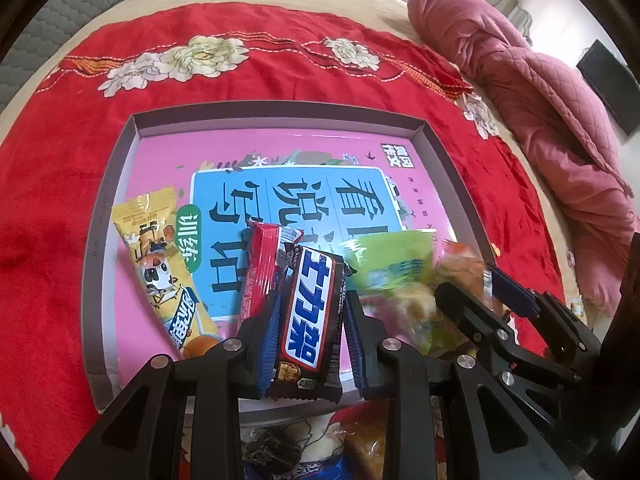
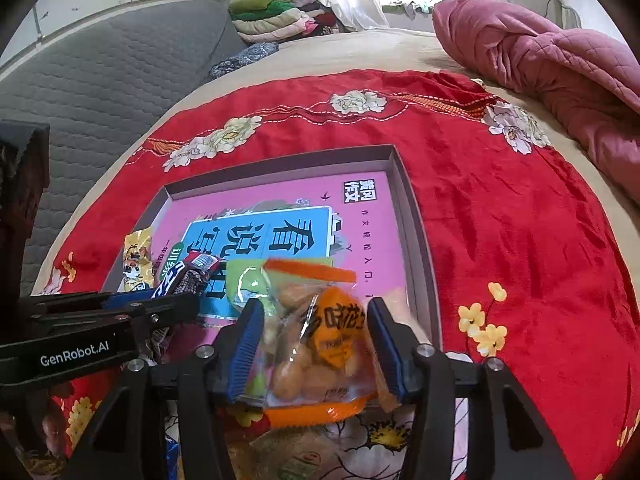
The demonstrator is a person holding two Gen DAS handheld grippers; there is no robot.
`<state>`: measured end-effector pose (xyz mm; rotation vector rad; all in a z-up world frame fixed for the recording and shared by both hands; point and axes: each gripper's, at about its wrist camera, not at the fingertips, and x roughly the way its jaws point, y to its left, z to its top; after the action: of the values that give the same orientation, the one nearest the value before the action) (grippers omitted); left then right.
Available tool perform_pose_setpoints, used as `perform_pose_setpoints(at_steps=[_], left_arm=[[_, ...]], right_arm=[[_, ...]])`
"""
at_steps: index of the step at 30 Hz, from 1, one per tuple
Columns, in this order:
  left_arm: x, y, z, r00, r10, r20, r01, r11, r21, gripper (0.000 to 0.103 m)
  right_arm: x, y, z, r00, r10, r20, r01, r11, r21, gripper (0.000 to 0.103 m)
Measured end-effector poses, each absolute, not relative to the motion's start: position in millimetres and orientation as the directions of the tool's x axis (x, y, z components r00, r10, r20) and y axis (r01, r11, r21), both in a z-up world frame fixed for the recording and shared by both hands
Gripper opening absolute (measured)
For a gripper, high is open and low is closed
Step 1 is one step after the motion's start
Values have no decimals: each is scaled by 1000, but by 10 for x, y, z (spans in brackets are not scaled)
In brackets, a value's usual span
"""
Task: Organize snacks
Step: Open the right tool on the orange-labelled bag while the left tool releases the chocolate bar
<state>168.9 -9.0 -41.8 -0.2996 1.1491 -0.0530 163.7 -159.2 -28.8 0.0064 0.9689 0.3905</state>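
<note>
A grey shallow box point(image 1: 96, 240) with a pink and blue book cover as its floor lies on the red blanket. In it lie a yellow snack stick point(image 1: 160, 272), a red bar point(image 1: 260, 272) and a green packet point(image 1: 392, 260). My left gripper point(image 1: 310, 312) is shut on a dark chocolate bar point(image 1: 310, 320) over the box's near edge. My right gripper point(image 2: 316, 336) is shut on a clear orange packet of puffs point(image 2: 316, 344) over the box's near right corner point(image 2: 420, 280). The right gripper also shows in the left wrist view point(image 1: 480, 292).
The red flowered blanket point(image 2: 500, 220) covers a beige bed. A pink quilt point(image 2: 560, 64) is heaped at the far right. A grey mattress point(image 2: 100, 72) and folded clothes point(image 2: 276, 16) lie at the far left. More snacks point(image 1: 276, 452) lie below the grippers, before the box.
</note>
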Motion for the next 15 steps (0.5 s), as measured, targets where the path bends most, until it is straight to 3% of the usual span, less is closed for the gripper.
perform_pose_setpoints(at_steps=[15], left_arm=[[1700, -101, -418, 414, -212, -885, -104, 955, -277, 33]], right_arm=[[1606, -1629, -227, 504, 329, -799, -318, 930, 183, 56]])
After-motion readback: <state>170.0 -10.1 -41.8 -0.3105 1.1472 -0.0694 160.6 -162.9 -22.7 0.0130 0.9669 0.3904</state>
